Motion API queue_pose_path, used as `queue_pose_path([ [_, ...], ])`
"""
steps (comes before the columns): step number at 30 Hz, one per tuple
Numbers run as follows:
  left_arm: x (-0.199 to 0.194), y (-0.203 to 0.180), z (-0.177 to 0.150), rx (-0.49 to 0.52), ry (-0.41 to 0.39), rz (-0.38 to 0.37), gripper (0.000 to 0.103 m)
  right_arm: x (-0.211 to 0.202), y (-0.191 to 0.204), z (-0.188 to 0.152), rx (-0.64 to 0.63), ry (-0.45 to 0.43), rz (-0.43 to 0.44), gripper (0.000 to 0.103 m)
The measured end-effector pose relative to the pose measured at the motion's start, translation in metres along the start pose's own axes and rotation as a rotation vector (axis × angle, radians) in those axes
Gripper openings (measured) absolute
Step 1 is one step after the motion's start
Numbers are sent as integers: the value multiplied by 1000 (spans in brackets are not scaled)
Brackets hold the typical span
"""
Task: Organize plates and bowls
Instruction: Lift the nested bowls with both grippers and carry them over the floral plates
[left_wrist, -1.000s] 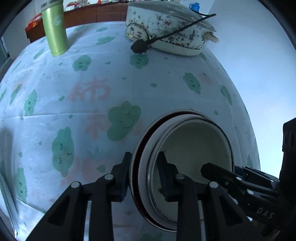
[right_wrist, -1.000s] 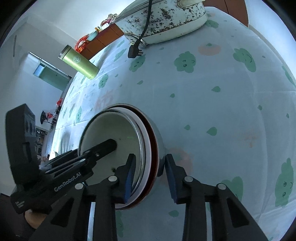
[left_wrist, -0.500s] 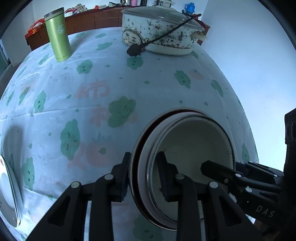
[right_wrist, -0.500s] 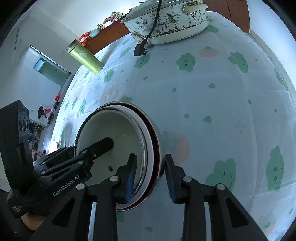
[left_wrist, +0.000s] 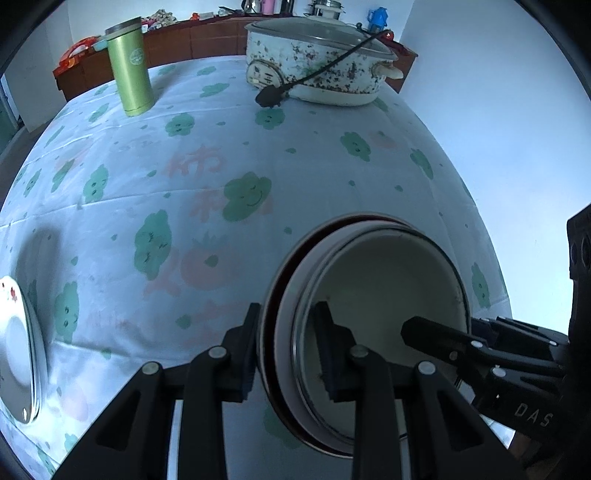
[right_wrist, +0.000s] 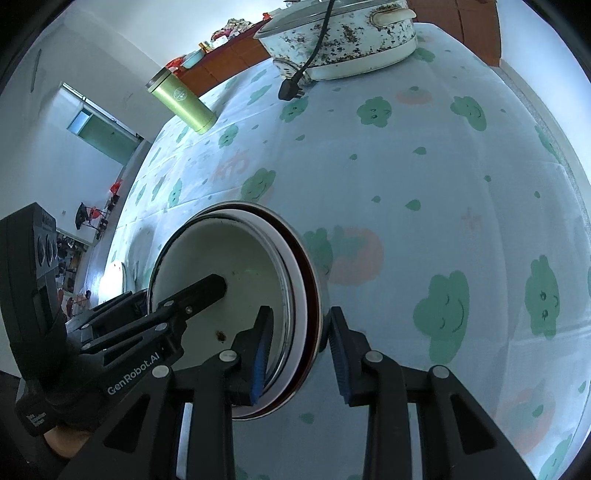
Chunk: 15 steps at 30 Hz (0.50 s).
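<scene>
A: Starting at the far left of the left wrist view, what is there?

B: A white plate with a shiny rim lies on the surface, which wears a pale cloth printed with green smiling clouds. Behind it, at the back left, stands a green tumbler, upright.

A: And in the middle?

B: A stack of bowls: a cream one nested inside a white one, inside one with a dark red rim. It is tilted toward the camera and held above the cloth. The left claw is clamped on the stack's left rim, one finger inside, one outside.

A: Further right?

B: At the back right sits a speckled electric cooker under a glass lid, its black plug lying on the cloth just in front. Low at the right, the other tool reaches into the bowls.

A: The right wrist view?

B: The left tool's finger pokes into the cream bowl at the left. The right claw is closed on the stack's right rim, blue pads on either side of it.
</scene>
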<state>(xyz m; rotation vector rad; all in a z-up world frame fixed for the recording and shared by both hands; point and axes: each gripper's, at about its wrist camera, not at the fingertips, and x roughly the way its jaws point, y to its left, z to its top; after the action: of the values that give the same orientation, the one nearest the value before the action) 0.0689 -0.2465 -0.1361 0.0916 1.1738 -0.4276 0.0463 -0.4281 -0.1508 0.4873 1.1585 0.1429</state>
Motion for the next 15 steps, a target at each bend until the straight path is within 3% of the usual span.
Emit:
queue_pose_path([
  [9, -28, 20, -35, -73, -22, 23, 26, -7, 27, -23, -57, 20, 32, 33],
  [15, -44, 54, -64, -133, -21, 35, 26, 4, 60, -43, -104, 64, 51, 33],
])
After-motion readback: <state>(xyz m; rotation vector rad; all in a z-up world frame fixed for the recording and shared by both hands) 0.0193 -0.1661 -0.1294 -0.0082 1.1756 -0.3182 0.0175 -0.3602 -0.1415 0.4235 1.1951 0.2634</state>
